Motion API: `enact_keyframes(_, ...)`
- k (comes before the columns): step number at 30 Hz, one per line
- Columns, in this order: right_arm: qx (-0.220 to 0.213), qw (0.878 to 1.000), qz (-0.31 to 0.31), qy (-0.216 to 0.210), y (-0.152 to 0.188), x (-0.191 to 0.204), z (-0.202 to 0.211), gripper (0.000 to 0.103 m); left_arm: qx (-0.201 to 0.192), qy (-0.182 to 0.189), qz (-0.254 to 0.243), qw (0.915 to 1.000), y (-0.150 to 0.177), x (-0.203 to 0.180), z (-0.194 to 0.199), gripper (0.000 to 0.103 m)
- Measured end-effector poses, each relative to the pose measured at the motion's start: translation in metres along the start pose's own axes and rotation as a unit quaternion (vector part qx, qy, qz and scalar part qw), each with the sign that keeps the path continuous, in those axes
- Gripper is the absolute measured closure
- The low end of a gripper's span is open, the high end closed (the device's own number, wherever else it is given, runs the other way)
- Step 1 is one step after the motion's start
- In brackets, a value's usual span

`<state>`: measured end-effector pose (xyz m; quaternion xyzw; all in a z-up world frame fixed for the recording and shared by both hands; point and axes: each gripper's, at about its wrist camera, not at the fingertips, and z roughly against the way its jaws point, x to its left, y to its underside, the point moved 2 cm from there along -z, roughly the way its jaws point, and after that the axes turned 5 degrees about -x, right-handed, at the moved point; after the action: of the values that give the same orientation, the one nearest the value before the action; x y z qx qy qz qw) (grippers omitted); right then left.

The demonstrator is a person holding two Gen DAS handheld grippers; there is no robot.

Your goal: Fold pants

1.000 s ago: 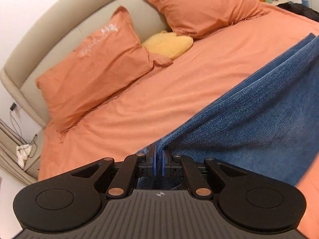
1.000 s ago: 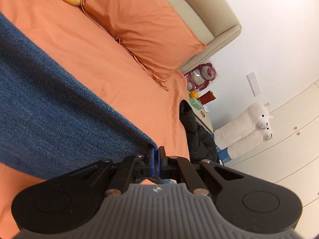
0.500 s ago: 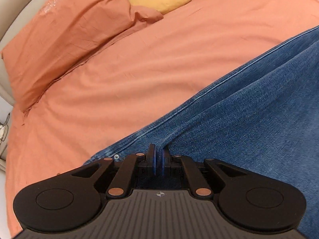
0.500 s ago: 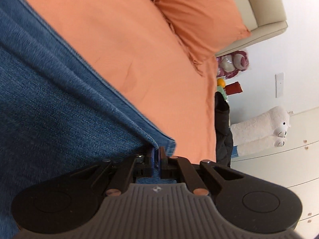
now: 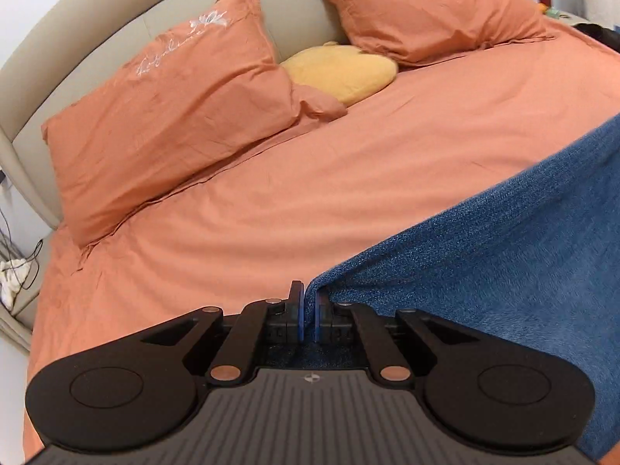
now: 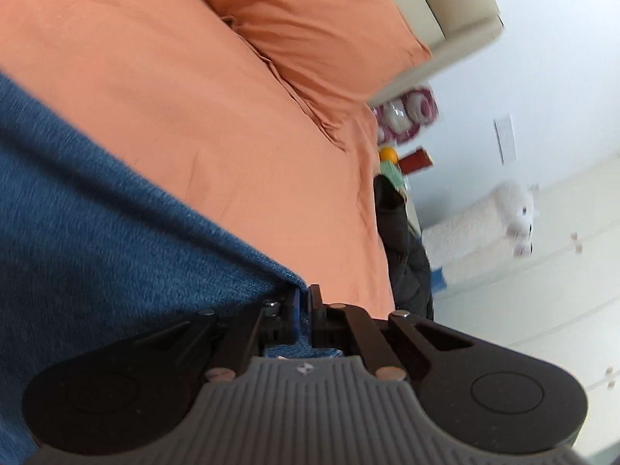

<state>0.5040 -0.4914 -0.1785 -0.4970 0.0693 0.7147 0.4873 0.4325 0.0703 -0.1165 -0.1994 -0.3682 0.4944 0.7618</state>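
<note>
The pants are blue denim jeans (image 5: 503, 255), stretched between my two grippers above an orange bed sheet (image 5: 348, 178). In the left wrist view my left gripper (image 5: 307, 302) is shut on one corner of the denim, which spreads away to the right. In the right wrist view my right gripper (image 6: 304, 306) is shut on the other corner of the jeans (image 6: 97, 224), whose cloth fills the left side of that view. The lower part of the pants is hidden behind both gripper bodies.
Two orange pillows (image 5: 166, 104) (image 5: 426, 4) and a yellow cushion (image 5: 341, 69) lie against a beige headboard (image 5: 97, 38). A dark garment (image 6: 407, 255) hangs at the bed's right edge, by a bedside stand with small items (image 6: 391, 155). A white plush toy (image 6: 515, 213) leans near white cupboards.
Both views dipped close to the sheet half a second ago and now show the pillows and wall again. The jeans stay gripped at both corners, with the edge still taut.
</note>
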Motion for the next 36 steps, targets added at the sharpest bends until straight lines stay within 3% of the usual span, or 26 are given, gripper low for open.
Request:
enact_keyframes(3,0.008,1.000,0.001,0.019,-0.015,0.011,-0.012,0.103,0.015,-0.004,0.010,0.9998,-0.009,0.001,-0.032,0.098)
enact_keyframes(10,0.038,0.999,0.026,0.019,-0.029,0.040,-0.047,0.103,0.067,0.021,0.011,0.9975,0.003,-0.001,-0.083,0.096)
enact_keyframes(13,0.045,0.998,0.029,0.015,-0.031,0.049,-0.056,0.103,0.080,0.021,0.005,0.9966,0.007,-0.002,-0.094,0.085)
enact_keyframes(14,0.046,0.998,0.029,0.012,-0.032,0.051,-0.060,0.103,0.078,0.022,0.006,0.9967,0.007,-0.001,-0.095,0.073)
enact_keyframes(15,0.047,0.998,0.028,0.012,-0.032,0.052,-0.062,0.103,0.076,0.016,0.007,0.9970,0.008,0.001,-0.095,0.045)
enact_keyframes(16,0.049,0.998,0.024,0.009,-0.032,0.053,-0.063,0.099,0.071,0.013,0.005,0.9974,0.008,0.002,-0.093,0.030)
enact_keyframes(17,0.052,0.998,0.019,0.006,-0.032,0.054,-0.063,0.085,0.065,0.018,0.003,0.9977,0.008,0.003,-0.091,0.015)
enact_keyframes(18,0.054,0.998,0.015,0.006,-0.031,0.053,-0.063,0.074,0.061,0.022,0.003,0.9979,0.009,0.005,-0.088,0.014)
enact_keyframes(19,0.053,0.999,0.009,0.006,-0.032,0.051,-0.062,0.055,0.061,0.025,0.006,0.9978,0.008,0.007,-0.084,0.014)
enact_keyframes(20,0.049,0.999,0.004,0.006,-0.032,0.048,-0.059,0.050,0.063,0.026,0.010,0.9976,0.008,0.010,-0.081,0.014)
enact_keyframes(25,0.038,0.998,-0.045,-0.025,-0.031,0.034,-0.025,0.045,0.052,0.021,0.050,0.9972,0.012,0.043,-0.046,0.014)
enact_keyframes(28,0.033,0.991,-0.099,-0.082,-0.028,0.029,0.010,0.043,0.056,0.023,0.083,0.9947,0.024,0.067,-0.016,0.014)
enact_keyframes(31,0.030,0.977,-0.149,-0.147,-0.025,0.034,0.051,0.043,0.065,0.017,0.120,0.9905,0.041,0.089,0.013,0.017)
enact_keyframes(36,0.027,0.940,-0.207,-0.268,-0.021,0.062,0.128,0.044,0.083,0.022,0.195,0.9769,0.080,0.114,0.058,0.017)
